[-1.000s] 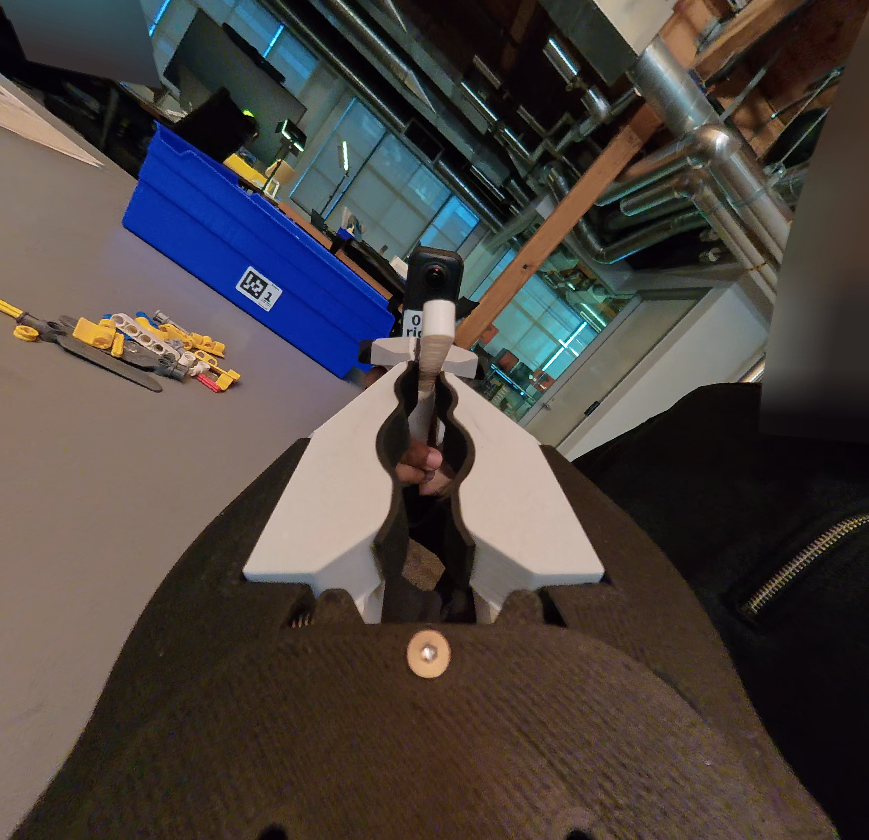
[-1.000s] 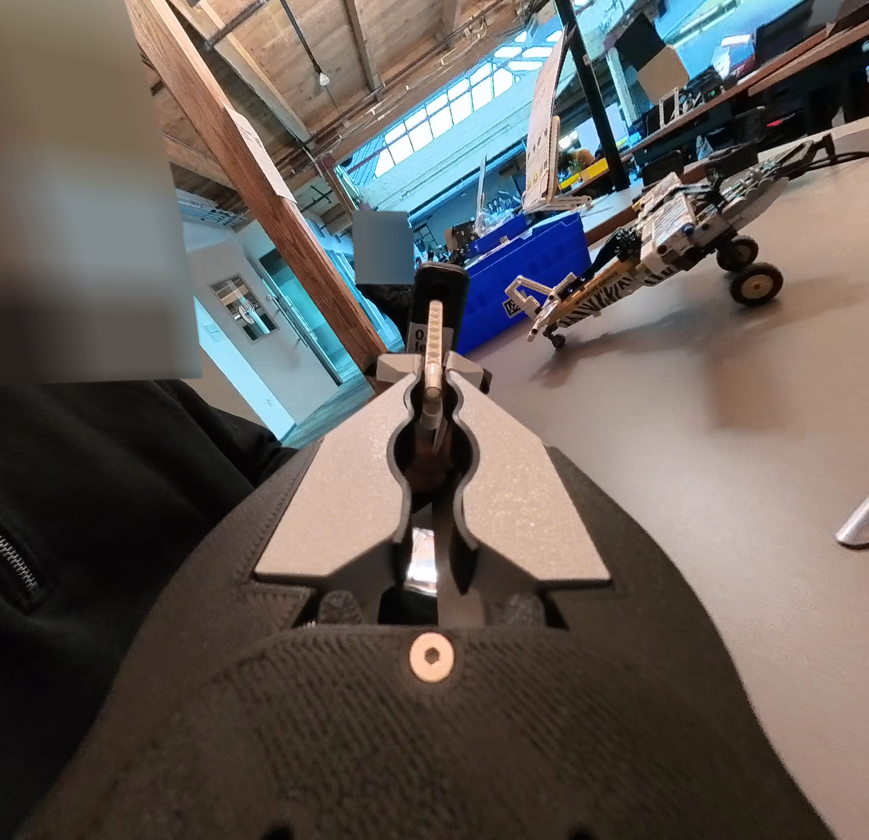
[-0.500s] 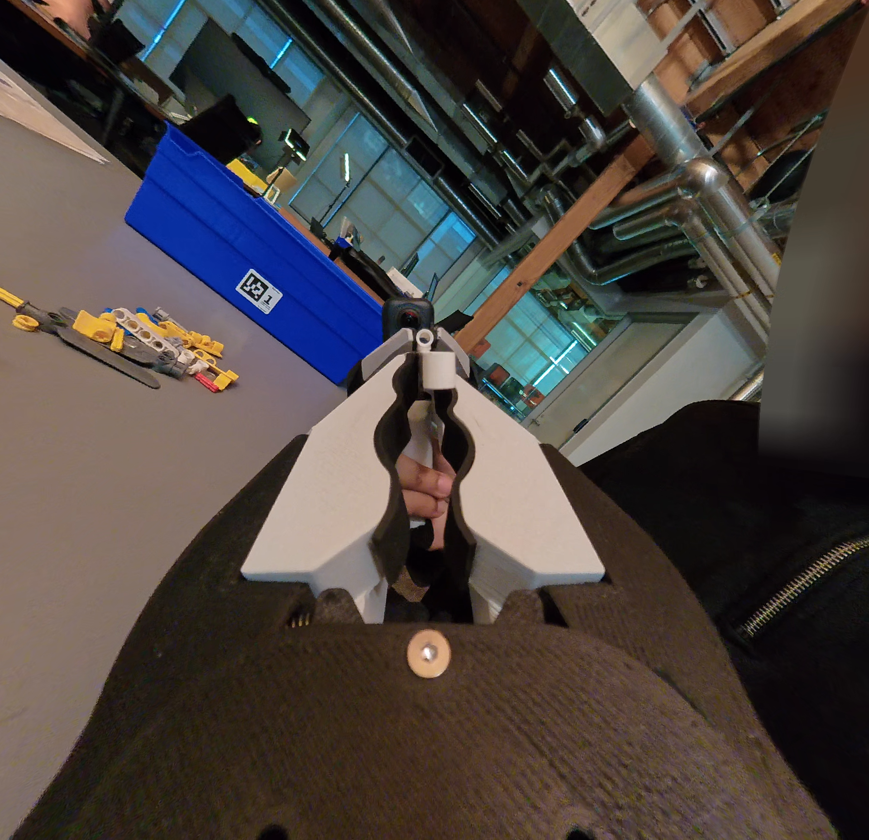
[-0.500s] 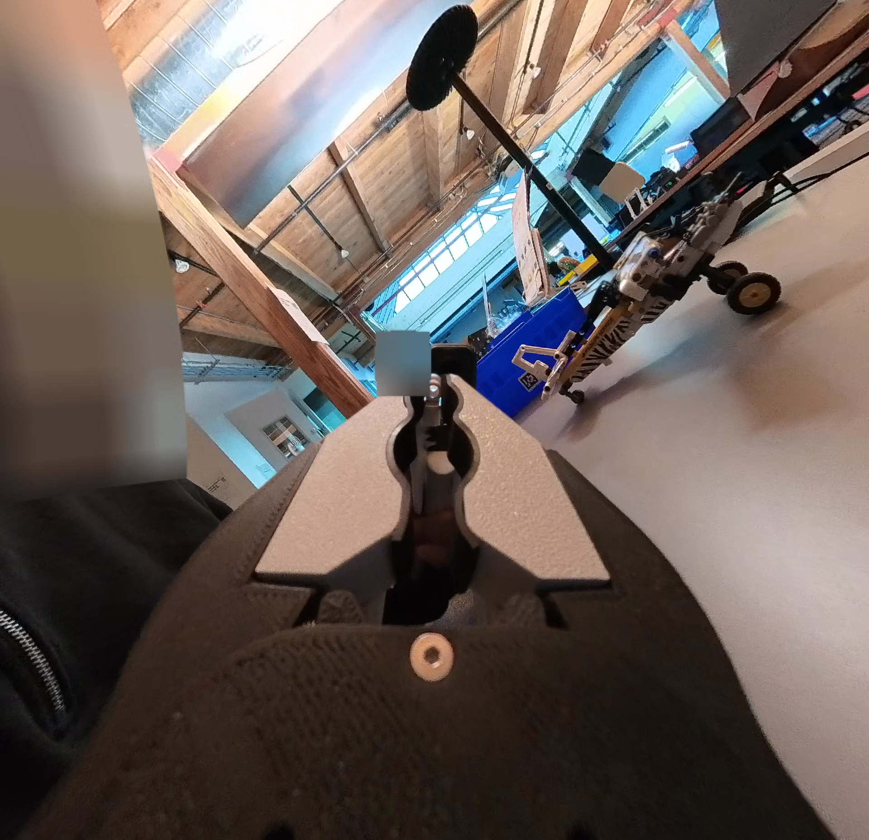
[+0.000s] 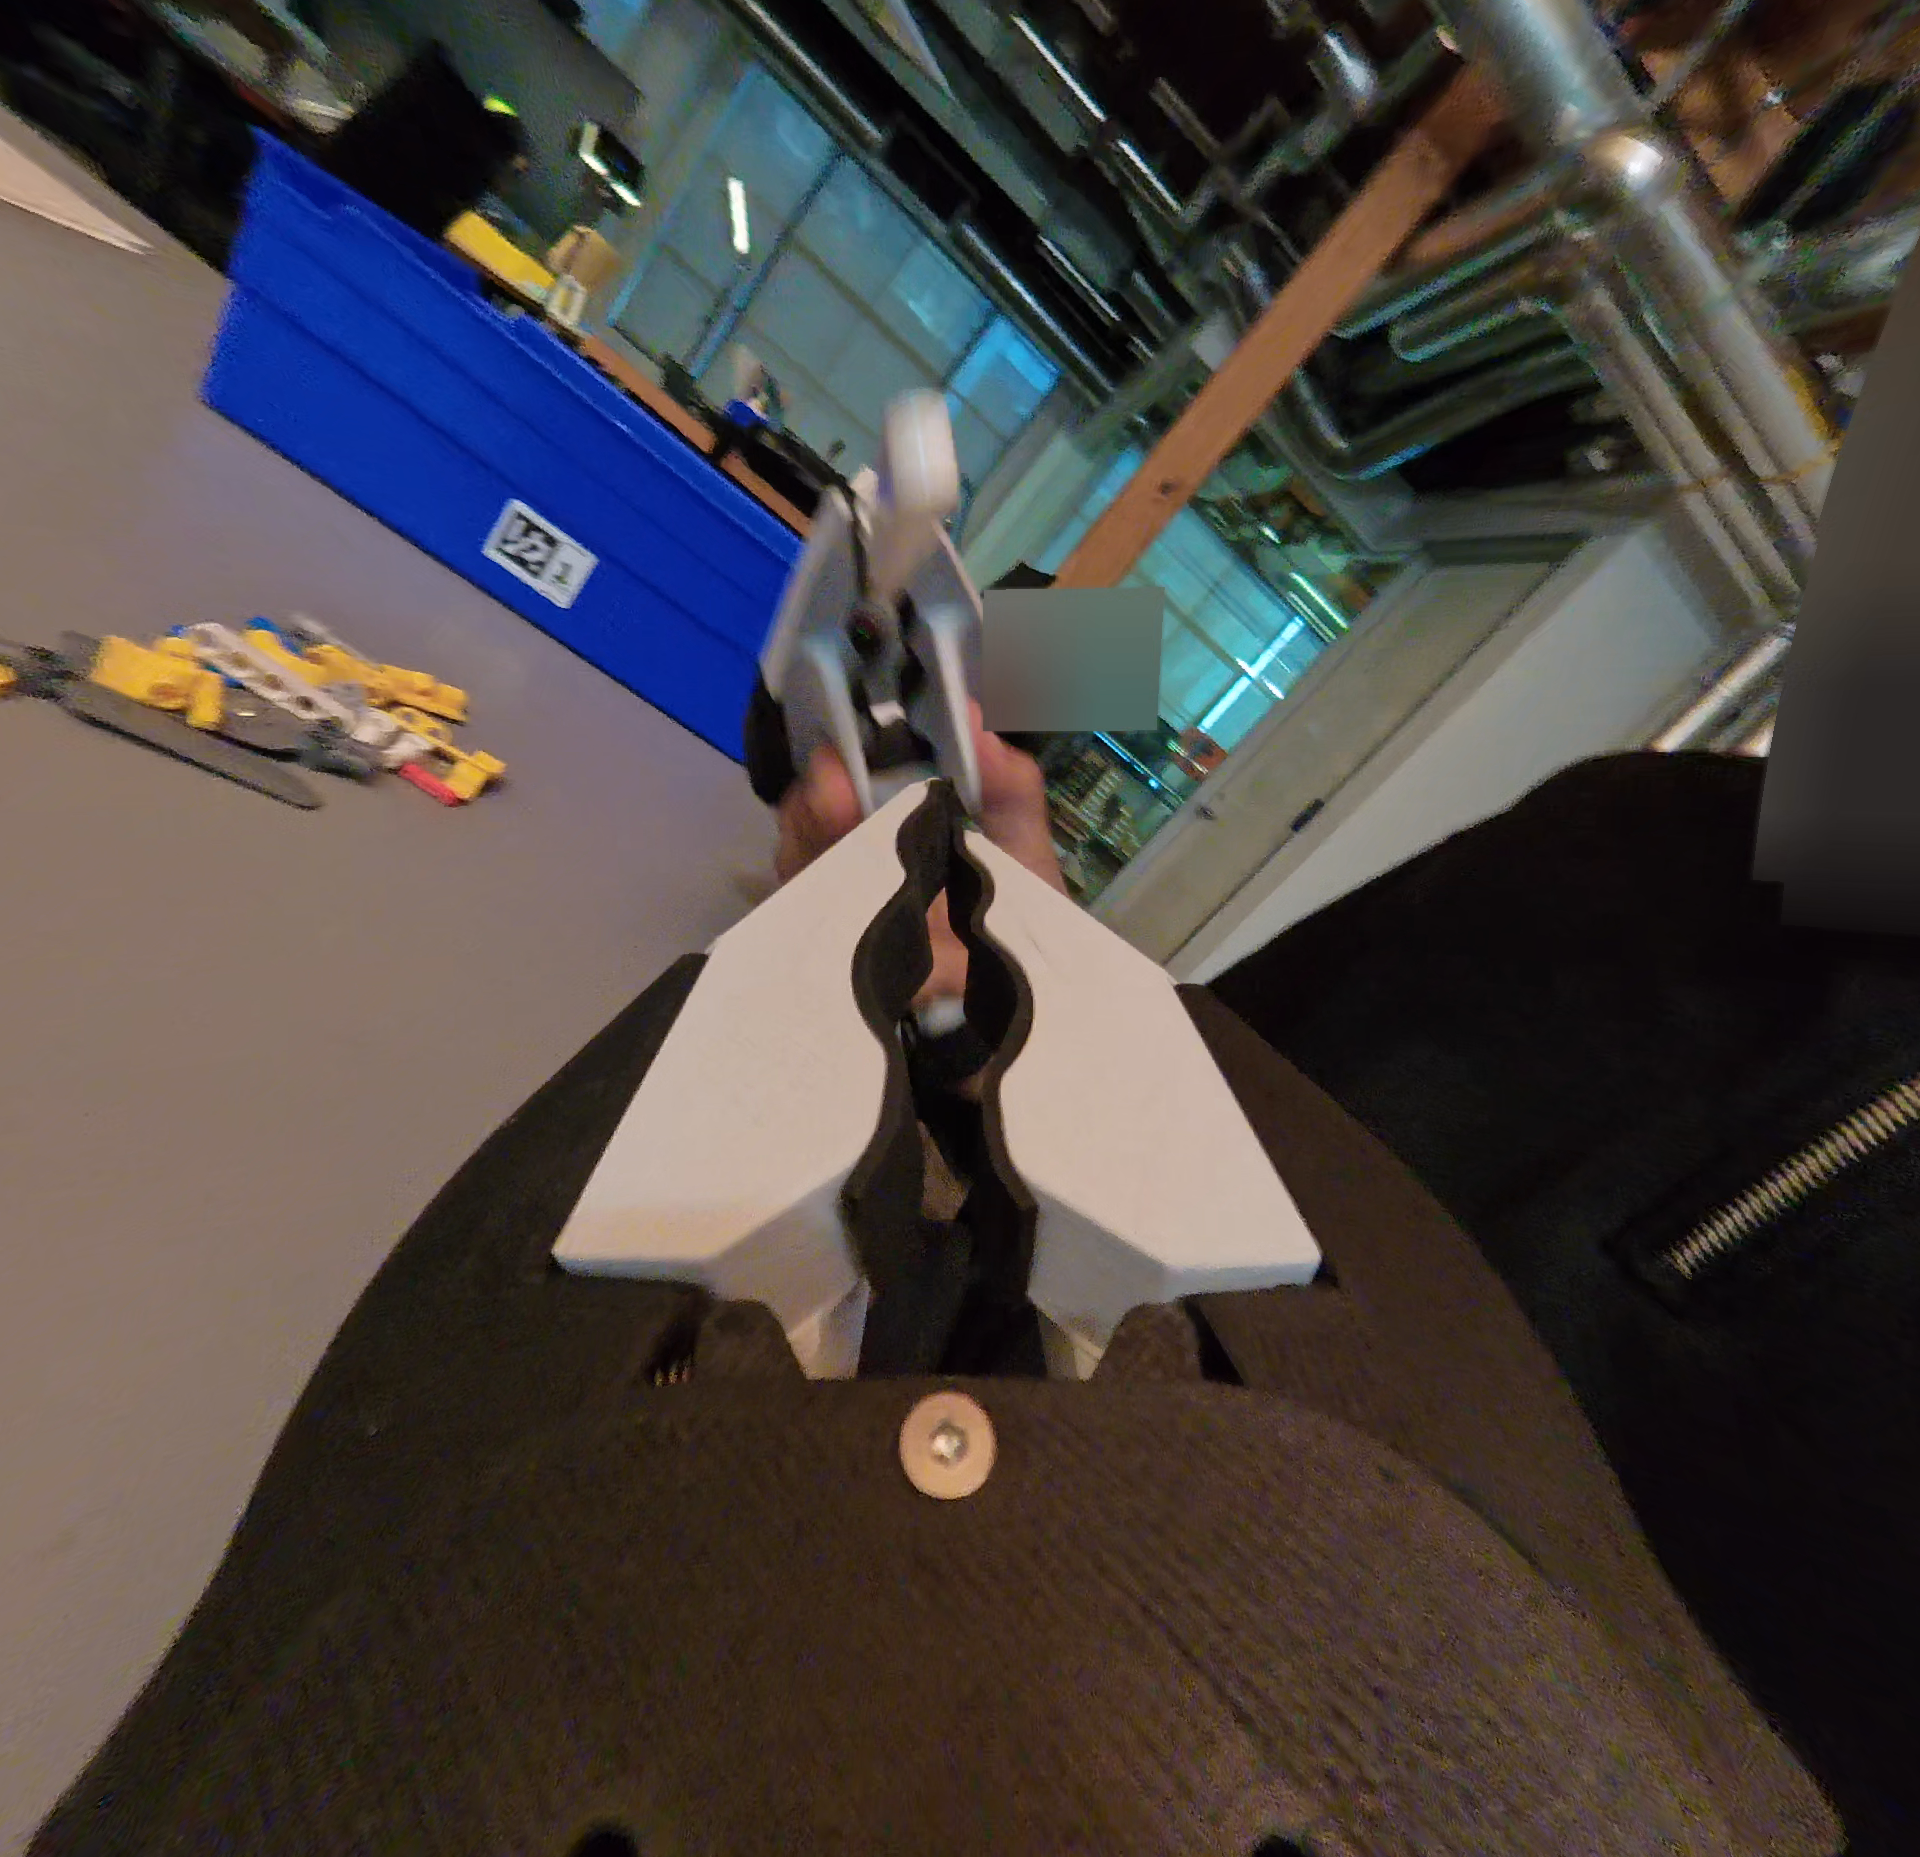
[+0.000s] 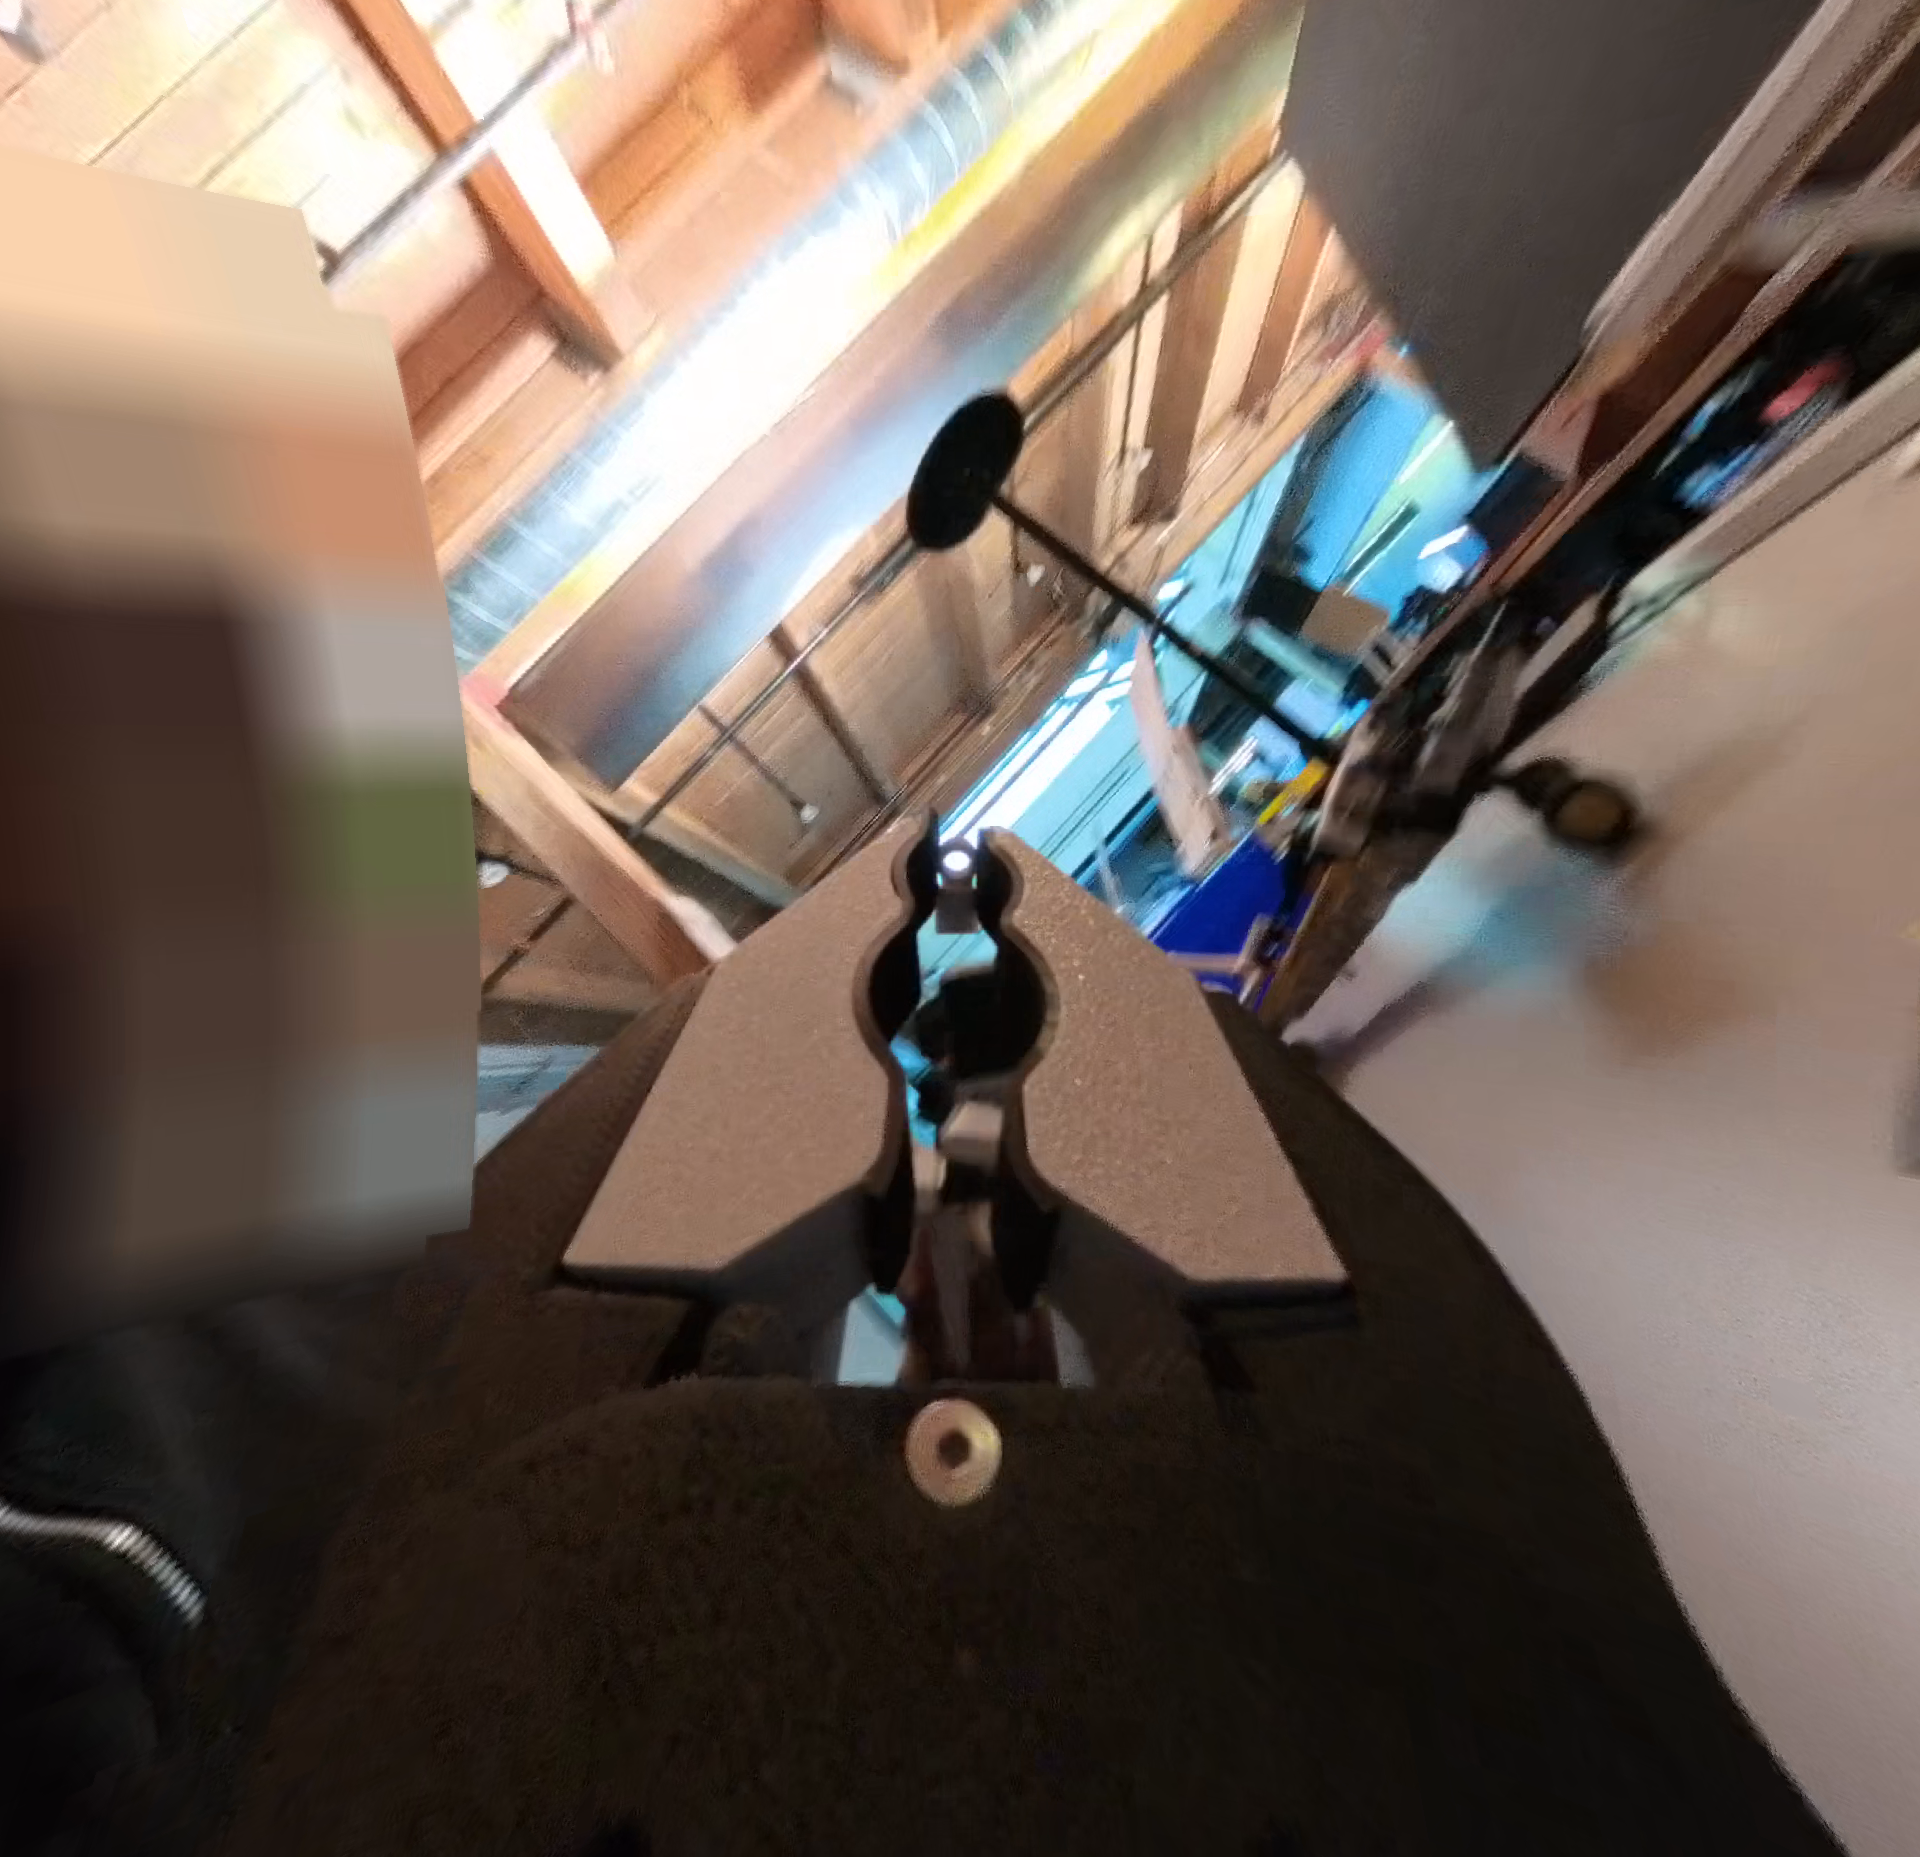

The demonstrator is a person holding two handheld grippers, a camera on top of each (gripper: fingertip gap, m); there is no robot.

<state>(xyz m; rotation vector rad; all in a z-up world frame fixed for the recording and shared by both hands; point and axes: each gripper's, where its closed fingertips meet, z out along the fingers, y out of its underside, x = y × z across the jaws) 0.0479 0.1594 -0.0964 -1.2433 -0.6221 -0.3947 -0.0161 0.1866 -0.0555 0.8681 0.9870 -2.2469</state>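
Observation:
In the left wrist view my left gripper (image 5: 940, 794) is shut, and nothing shows between its black pads (image 5: 914, 872). Just beyond its tips, my right gripper (image 5: 896, 550) is held up by a hand (image 5: 1013, 799). It is shut on a small white building-toy piece (image 5: 920, 462) that sticks up out of its fingertips. In the blurred right wrist view, the right gripper (image 6: 956, 862) points up towards the ceiling. The white piece (image 6: 954, 877) is pinched between its fingertips.
A blue bin (image 5: 468, 405) with a tag stands at the back of the grey table (image 5: 260, 1028). A pile of yellow and grey toy pieces (image 5: 281, 685) lies to its left. A wheeled toy model (image 6: 1475, 727) and a black disc stand (image 6: 961, 467) are at the right. A black zippered jacket (image 5: 1662, 1080) is close by. My right fingertips sit around 9 cm from my left ones.
The white piece has left my left gripper, whose pads have then come together with nothing between them. My right gripper has kept the piece, tilted upward and drawn away from the left one.

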